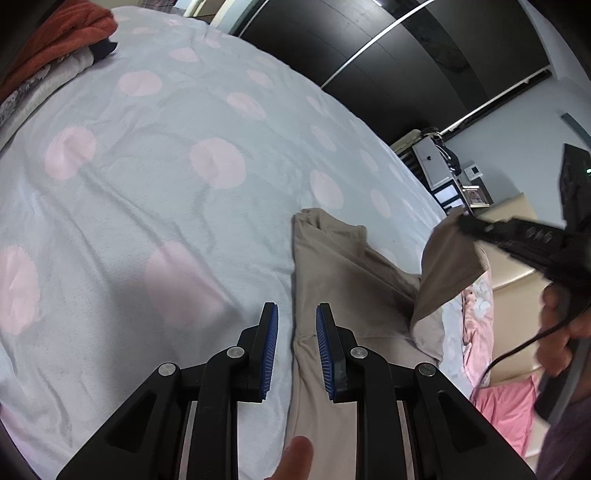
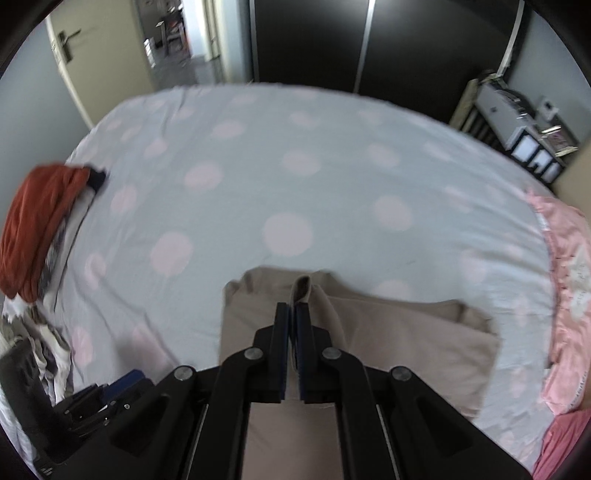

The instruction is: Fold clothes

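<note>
A beige garment (image 1: 332,266) lies on the dotted bedsheet (image 1: 166,184) near the bed's near edge. My left gripper (image 1: 296,317) is open, its blue pads either side of the garment's left edge, just above it. My right gripper (image 2: 294,314) is shut on a fold of the beige garment (image 2: 388,332) and holds that part lifted off the bed. In the left wrist view the right gripper (image 1: 461,225) shows at the right, pinching a raised corner of the cloth.
A pile of clothes with a rust-red item (image 2: 40,214) on top sits at the bed's left side, also in the left wrist view (image 1: 62,33). Pink bedding (image 2: 569,266) lies at the right edge. A dark wardrobe (image 2: 314,40) stands beyond the bed. A shelf unit (image 2: 517,122) is at the right.
</note>
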Demonstrator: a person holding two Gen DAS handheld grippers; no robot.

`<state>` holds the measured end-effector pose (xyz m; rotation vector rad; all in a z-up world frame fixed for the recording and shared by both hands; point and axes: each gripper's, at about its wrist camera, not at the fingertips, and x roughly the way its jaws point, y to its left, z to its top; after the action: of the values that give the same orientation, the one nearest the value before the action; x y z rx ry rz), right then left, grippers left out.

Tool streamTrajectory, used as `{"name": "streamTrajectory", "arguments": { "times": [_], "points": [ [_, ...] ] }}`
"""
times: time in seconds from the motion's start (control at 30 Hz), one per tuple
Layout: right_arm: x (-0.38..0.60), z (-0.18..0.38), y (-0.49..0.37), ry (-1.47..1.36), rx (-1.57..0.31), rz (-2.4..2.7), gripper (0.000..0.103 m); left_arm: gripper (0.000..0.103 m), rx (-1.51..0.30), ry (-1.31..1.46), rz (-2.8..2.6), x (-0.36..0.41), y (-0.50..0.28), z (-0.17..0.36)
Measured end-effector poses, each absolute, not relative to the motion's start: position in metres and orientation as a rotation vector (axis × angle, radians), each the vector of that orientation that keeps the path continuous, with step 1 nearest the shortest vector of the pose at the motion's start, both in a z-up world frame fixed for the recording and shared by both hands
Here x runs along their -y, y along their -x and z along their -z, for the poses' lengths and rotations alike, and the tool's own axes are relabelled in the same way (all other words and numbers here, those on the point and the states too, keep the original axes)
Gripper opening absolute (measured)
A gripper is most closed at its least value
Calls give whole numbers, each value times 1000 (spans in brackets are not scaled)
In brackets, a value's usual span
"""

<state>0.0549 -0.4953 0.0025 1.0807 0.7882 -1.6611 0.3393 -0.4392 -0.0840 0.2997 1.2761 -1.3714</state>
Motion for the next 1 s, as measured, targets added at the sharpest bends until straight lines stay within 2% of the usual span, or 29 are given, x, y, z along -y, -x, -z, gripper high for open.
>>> {"name": "streamTrajectory", "arguments": {
  "times": [0.27, 0.43, 0.53, 0.7, 0.77, 0.93, 1.0],
  "points": [
    [518, 67, -85, -1186, -799, 1531, 4, 23, -1252, -370, 1332, 450, -337, 97],
    [518, 78, -86, -1209, -789, 1497, 4, 23, -1261, -387, 1301, 453, -339, 103],
    [516, 81, -78, -1232, -785, 1498, 7, 23, -1271, -386, 1282, 455, -341, 105],
    [510, 104, -74, -1317, -766, 1466, 18, 23, -1258, -396, 1268, 452, -341, 103],
    [510, 114, -78, -1327, -781, 1458, 19, 23, -1255, -401, 1269, 451, -341, 102],
    [509, 131, -78, -1305, -823, 1523, 18, 23, -1243, -419, 1275, 451, -341, 102],
    [508, 130, -78, -1282, -823, 1534, 7, 23, -1218, -439, 1247, 452, -341, 103]
  ]
}}
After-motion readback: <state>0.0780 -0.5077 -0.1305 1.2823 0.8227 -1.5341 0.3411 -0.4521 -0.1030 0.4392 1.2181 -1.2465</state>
